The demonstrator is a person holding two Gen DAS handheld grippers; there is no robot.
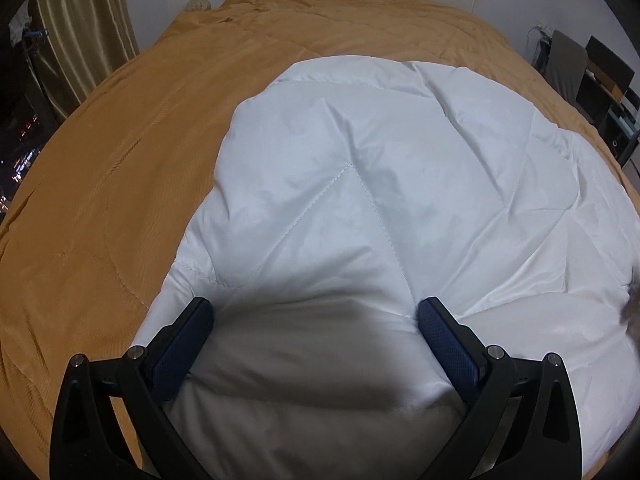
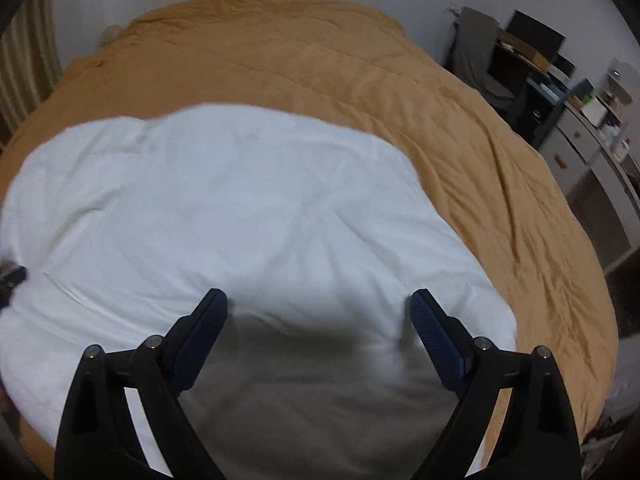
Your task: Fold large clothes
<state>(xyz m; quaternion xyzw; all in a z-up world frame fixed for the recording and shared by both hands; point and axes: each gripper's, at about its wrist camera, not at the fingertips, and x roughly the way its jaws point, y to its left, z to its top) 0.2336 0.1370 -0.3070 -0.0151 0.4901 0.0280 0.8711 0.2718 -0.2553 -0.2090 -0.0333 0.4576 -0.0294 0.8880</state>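
**Big white quilt waits on the bed**

On the bed, an orange-brown cover [image 1: 120, 184] is spread wide and fairly flat, reaching to the far wall. It makes a big soft floor to fold on.

On top of it lies the white quilt [image 1: 400, 168], puffy and stitched in slanted lines. It sits on the near part of the bed and looks already doubled over, because its far edge is thick and round. Orange cover shows to the left, to the right and on the far side of it.

At the far right of the room, a dark desk [image 2: 528, 52] with small things on it stands beside the bed. A curtain [image 1: 84, 24] hangs at the far left.

Low over the near edge of the quilt is the left gripper [image 1: 314, 312], its blue pads spread wide with nothing between them. To its right, the right gripper [image 2: 318, 304] is spread wide too, holding nothing. I think both are low and spread so they can pinch the near edge next. That view is blurry.
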